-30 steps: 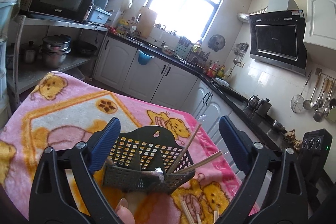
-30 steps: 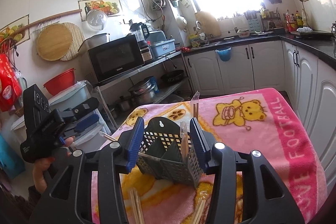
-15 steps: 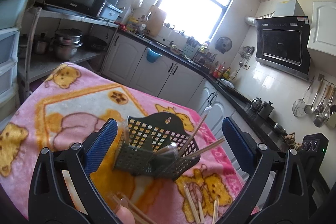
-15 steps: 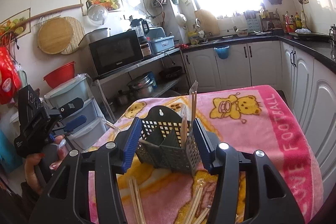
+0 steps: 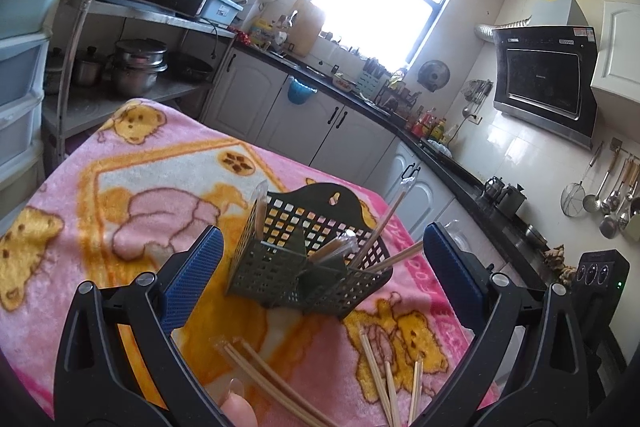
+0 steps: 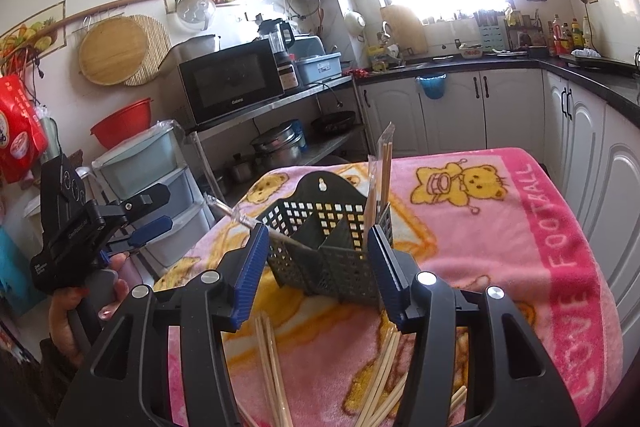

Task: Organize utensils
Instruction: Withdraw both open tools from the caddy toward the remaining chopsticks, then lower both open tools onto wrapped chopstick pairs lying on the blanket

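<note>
**Q:** Chopsticks (image 5: 378, 375) are the objects to be sorted. How do the tools stand, and where does everything lie?

**A:** Right tool (image 6: 316, 267): jaws part-way apart, flanking the rack (image 6: 328, 247) without pressing on it; nothing is held. Left tool (image 5: 316, 279): jaws wide apart and empty, the rack seen between them but farther off. The rack, a dark perforated holder with divided compartments, stands on the pink blanket (image 5: 120, 187) that covers the desk. A few wrapped chopsticks (image 5: 376, 235) lean inside it. Loose chopsticks lie flat on the blanket just in front of the rack, some near each tool; a second bundle (image 5: 264, 379) lies by the left tool.

**Q:** How would the chopsticks handle?

**A:** Judged from their look: light, thin, stiff wooden rods, smooth and round enough to roll or slip between the pads. The soft pile of the blanket probably lets them sink a little, which makes a low pinch awkward.

**Q:** Where should they be taken?

**A:** Likely across the shaft near mid-length, so a stick hangs balanced and can be tipped end-first into a compartment. The rack itself looks light and may tip or slide if knocked.
</note>
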Available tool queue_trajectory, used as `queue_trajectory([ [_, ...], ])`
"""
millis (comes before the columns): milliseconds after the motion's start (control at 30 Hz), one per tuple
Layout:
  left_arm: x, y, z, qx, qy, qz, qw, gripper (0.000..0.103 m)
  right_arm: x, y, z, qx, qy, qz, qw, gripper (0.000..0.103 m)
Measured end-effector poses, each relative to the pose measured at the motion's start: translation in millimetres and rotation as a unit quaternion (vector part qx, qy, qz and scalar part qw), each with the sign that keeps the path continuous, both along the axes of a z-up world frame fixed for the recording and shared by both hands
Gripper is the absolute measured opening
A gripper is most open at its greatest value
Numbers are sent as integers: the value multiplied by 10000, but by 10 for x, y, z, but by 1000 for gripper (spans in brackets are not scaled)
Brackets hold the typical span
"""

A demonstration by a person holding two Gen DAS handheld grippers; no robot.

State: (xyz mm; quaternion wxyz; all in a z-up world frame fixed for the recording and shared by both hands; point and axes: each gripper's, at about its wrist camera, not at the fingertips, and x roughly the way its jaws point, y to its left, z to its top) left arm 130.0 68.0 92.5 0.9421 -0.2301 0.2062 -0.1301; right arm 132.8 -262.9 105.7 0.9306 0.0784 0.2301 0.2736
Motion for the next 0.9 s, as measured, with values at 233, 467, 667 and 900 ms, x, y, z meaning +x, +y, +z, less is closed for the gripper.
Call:
queue_trajectory([
  [233,-18,-16,-120,15,172,8,9999,92,-18,-4,-108,-67,168,10,9998,50],
  [467,-22,-46,-276,70,394,-34,9992,92,-59,39,-271,-215,380,83,9990,49],
  [667,-5,-63,-438,172,674,-19,9976,92,-80,86,-441,-324,605,136,9976,49],
  [900,3,-41,-589,250,905,6,9956,92,-100,83,-546,-425,756,136,9961,49],
])
